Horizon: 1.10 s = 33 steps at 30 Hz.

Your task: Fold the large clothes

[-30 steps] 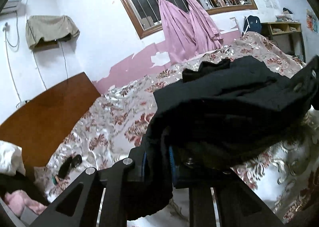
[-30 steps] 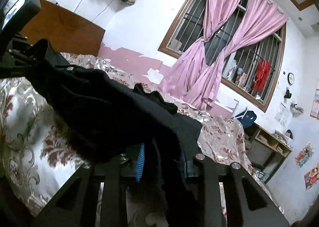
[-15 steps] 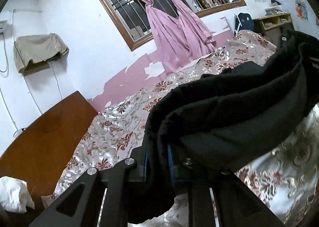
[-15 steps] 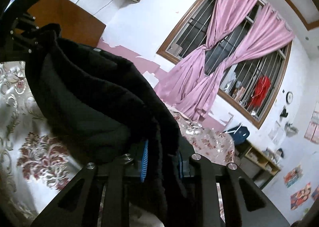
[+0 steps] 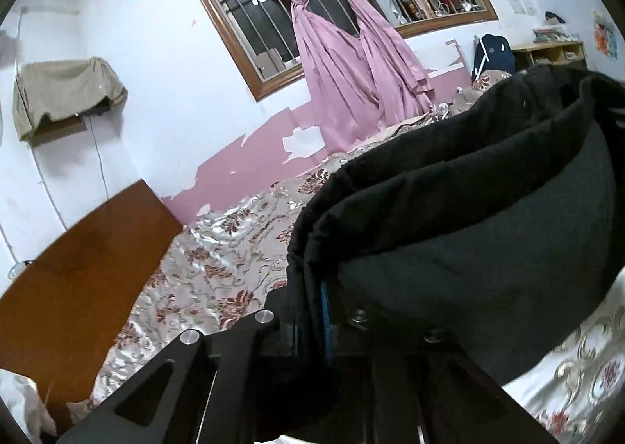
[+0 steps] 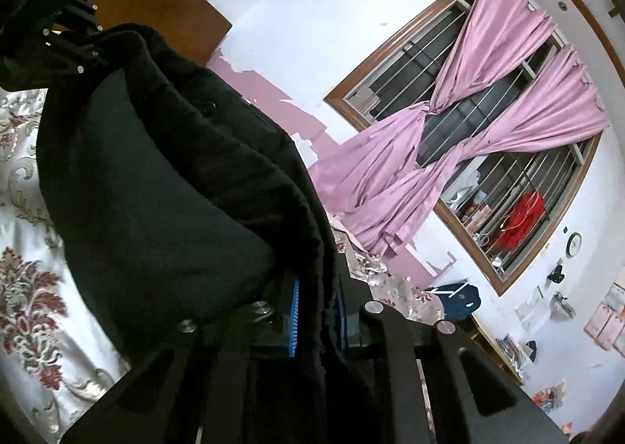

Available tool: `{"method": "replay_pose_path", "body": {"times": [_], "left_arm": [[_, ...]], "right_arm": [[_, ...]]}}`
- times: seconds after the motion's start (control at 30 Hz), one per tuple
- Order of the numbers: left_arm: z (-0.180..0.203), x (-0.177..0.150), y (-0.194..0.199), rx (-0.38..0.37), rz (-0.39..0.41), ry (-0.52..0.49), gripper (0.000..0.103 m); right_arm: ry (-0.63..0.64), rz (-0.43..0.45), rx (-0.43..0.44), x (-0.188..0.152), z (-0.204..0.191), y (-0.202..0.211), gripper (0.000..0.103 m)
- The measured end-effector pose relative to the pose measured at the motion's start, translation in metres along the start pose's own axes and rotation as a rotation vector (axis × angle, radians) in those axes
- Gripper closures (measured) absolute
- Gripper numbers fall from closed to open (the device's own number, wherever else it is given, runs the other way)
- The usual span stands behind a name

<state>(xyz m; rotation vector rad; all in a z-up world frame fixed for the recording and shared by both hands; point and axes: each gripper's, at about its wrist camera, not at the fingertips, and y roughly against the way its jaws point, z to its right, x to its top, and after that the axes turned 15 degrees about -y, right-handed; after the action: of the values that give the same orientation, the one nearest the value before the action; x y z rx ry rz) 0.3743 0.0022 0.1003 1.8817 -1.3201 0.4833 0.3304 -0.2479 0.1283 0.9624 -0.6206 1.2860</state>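
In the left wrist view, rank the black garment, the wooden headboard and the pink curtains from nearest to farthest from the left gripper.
1. Black garment: clamped in the left gripper, spreading right.
2. Wooden headboard: at the left, beyond the floral bedspread.
3. Pink curtains: on the far wall's window, top centre.

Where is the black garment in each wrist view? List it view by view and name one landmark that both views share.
Left wrist view: the black garment fills the right and centre, clamped in the left gripper at bottom centre.
Right wrist view: the garment fills the left and centre, clamped in the right gripper.
Shared landmark: the pink curtains tied at the barred window.
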Motion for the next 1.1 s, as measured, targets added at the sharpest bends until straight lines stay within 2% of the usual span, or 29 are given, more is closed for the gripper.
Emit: {"method": "replay_pose_path", "body": {"times": [0.23,0.47,0.67,0.8,0.93,1.03,1.1], "left_arm": [[-0.005,0.017,-0.042,-0.035,-0.02,0.027,0.095],[-0.003,0.036,-0.083,-0.025,-0.028,0.009,0.095],[0.004,0.054,-0.121,-0.011,-0.041,0.017,0.095],[0.022,0.059,-0.16,-0.022,-0.075,0.01,0.095],[0.043,0.054,-0.202,-0.02,-0.128,0.004,0.095],[0.045,0.05,-0.22,-0.04,-0.141,0.034,0.095],[0.047,0.047,-0.225,-0.044,-0.134,0.033,0.095]], "right_arm": [[-0.067,-0.029,-0.011,0.011,0.004,-0.042,0.091],[-0.057,0.001,-0.041,0.013,0.003,-0.081,0.093],[-0.078,0.03,-0.052,0.023,0.008,-0.132,0.094],[-0.067,0.042,-0.067,0.029,0.003,-0.18,0.102],[-0.052,-0.006,-0.044,0.019,-0.013,-0.223,0.102],[-0.047,-0.032,-0.029,0.004,-0.017,-0.232,0.102],[-0.063,-0.074,0.011,-0.009,-0.012,-0.234,0.1]]}}
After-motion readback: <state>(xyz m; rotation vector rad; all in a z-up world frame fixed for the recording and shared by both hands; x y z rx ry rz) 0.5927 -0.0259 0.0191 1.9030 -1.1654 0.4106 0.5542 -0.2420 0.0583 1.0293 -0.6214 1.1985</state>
